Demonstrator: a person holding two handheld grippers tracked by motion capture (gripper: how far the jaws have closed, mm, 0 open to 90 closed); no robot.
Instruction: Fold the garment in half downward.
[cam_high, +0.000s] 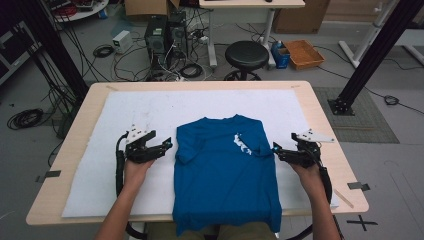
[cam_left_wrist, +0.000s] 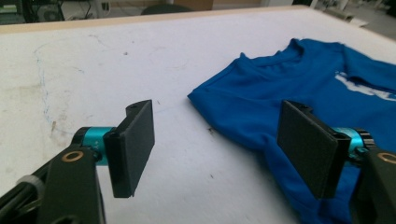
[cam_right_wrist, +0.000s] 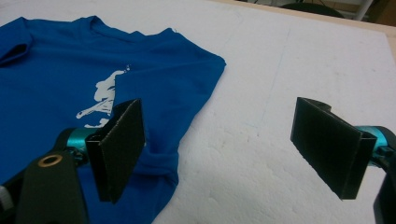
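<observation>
1. I have both forearms coming in from the near edge of the table (cam_high: 75, 130), 1 on each side of the blue T-shirt (cam_high: 225, 170), hands low over the white mat (cam_high: 110, 165).
2. My left gripper (cam_high: 167, 144) points inward at the shirt's left sleeve, jaws spread wide with nothing between them; in the left gripper view (cam_left_wrist: 224, 144) 1 jaw hangs over bare mat, the other over the sleeve edge.
3. My right gripper (cam_high: 275, 149) mirrors it at the right sleeve, jaws also spread and holding nothing (cam_right_wrist: 233, 149).
4. The shirt carries a white chest print (cam_right_wrist: 105, 95); I can't read any lettering in it.
5. The shirt lies flat, collar away from me, hem draped over the near edge, between the 2 grippers.
</observation>
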